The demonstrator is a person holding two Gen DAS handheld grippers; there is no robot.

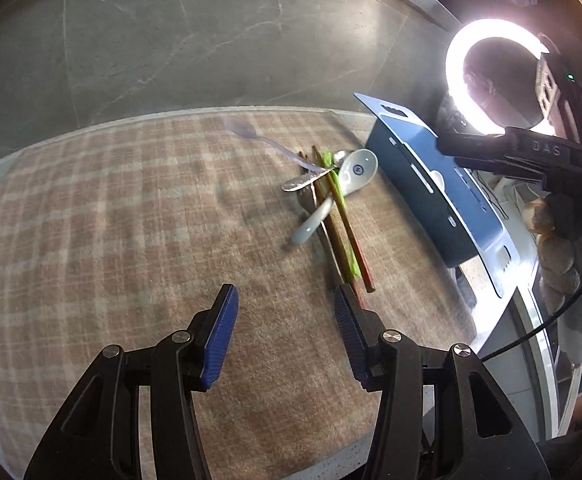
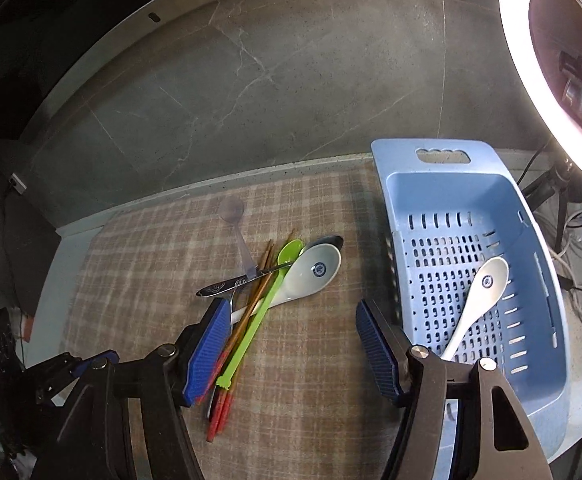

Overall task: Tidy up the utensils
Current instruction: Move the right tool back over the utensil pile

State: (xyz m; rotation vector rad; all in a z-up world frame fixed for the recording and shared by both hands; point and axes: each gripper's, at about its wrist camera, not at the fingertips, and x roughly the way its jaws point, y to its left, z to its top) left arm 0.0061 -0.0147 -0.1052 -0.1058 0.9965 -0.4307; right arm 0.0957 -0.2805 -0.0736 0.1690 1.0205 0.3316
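Note:
A pile of utensils lies on the plaid cloth point(image 2: 151, 248): a white ceramic spoon point(image 2: 311, 274), a green plastic spoon point(image 2: 263, 312), brown chopsticks with red ends point(image 2: 227, 396), a metal utensil point(image 2: 235, 282) and a clear plastic spoon point(image 2: 237, 232). The pile also shows in the left wrist view point(image 1: 331, 200). A blue slotted basket point(image 2: 531, 368) to the right holds one white ceramic spoon point(image 2: 479, 300). My right gripper point(image 2: 291, 348) is open and empty between pile and basket. My left gripper point(image 1: 287, 328) is open and empty, just left of the chopstick ends point(image 1: 365, 280).
A bright ring light point(image 1: 491, 76) on a stand sits right of the basket point(image 1: 443, 192), with cables behind. A grey marble wall point(image 2: 271, 80) runs along the back. The cloth ends at the counter edge point(image 2: 83, 232) on the left.

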